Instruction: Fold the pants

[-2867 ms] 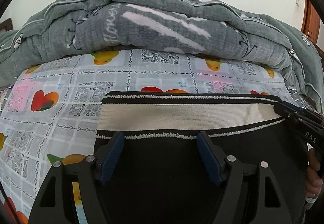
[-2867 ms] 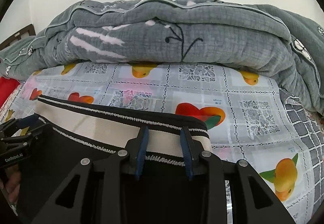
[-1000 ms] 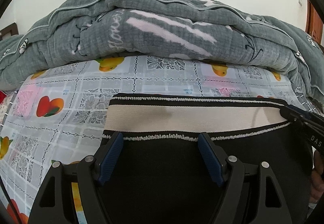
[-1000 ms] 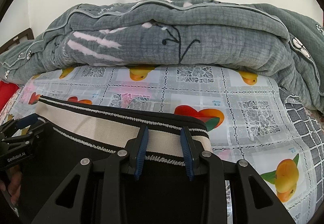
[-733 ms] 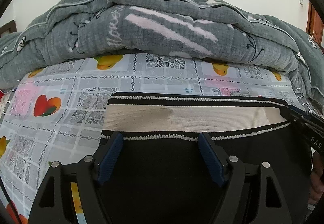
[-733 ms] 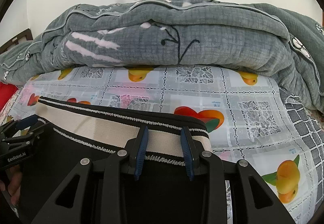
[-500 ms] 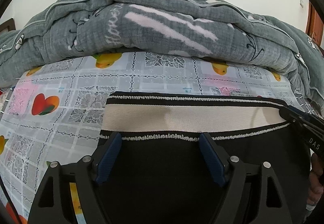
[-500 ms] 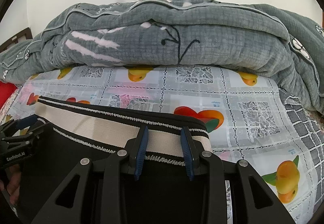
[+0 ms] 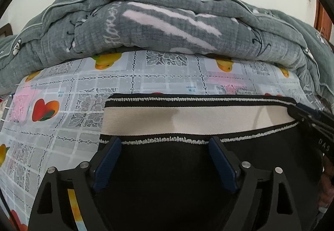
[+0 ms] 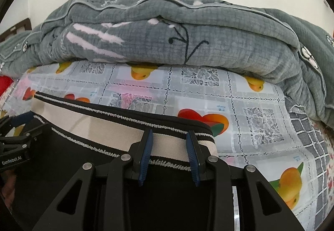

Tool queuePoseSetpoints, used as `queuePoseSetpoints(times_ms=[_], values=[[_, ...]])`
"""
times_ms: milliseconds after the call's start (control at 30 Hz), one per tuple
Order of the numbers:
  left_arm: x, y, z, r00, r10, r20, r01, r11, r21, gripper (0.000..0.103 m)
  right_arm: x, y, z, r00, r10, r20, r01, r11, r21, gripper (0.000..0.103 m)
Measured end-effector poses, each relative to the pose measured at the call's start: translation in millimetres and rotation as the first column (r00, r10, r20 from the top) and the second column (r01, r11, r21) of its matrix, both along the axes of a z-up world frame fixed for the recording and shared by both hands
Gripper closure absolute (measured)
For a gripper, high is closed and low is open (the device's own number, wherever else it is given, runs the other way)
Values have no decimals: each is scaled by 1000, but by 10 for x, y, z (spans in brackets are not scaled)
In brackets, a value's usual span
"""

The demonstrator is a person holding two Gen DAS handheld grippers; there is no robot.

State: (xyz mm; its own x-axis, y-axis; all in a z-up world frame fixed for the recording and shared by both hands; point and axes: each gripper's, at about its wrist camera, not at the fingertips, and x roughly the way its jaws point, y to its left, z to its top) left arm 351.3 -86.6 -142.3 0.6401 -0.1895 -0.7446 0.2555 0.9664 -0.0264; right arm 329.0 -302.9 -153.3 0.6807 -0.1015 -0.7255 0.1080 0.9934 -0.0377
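Lying flat, pants sit under both parted grippers.

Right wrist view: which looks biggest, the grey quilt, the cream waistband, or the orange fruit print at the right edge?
As they appear:
1. Grey quilt, spanning nearly the whole width.
2. Cream waistband.
3. Orange fruit print, clearly smallest.
The waistband is nearer the camera, so its true size is unsure.

"GenRobot.AI" printed white on left gripper body, seen in right wrist view. "DAS" on right gripper body. Tablecloth print unreadable.
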Motion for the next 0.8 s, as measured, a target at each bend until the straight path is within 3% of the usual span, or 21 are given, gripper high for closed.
queuePoseSetpoints(times_ms=[133, 200, 300, 367, 433, 533, 700, 800], values=[[-64, -92, 30, 999, -38, -35, 41, 995, 91, 12, 17, 1, 32, 999, 22, -43, -22, 1000, -13, 71], [-185, -93, 64, 995, -77, -68, 85, 990, 112, 13, -6, -59, 81, 996, 28, -80, -25, 999, 30, 70], [-517, -33, 83, 986, -121, -111, 132, 986, 100, 13, -168, -165, 199, 990, 22, -139, -5, 993, 118, 61], [-707, -14, 95, 986, -133, -101, 144, 984, 106, 13, -353, -171, 239, 985, 39, -168, -12, 987, 158, 58], [-941, 29, 145, 985, -146, -86, 152, 986, 66, 13, -634, -111, 240, 989, 48, -140, -31, 991, 127, 58], [-1291, 38, 175, 970, -218, -106, 213, 975, -60, 13, -1105, 95, 197, 994, 78, -80, -75, 996, 41, 58], [-1860, -121, 103, 970, -242, 30, 240, 968, 68, 13, -1751, 247, 71, 993, 120, -1, -119, 989, 87, 58], [-1890, 31, 58, 985, -167, 37, 164, 985, 61, 11, -1939, 229, -53, 994, 109, 18, -110, 989, 96, 58]])
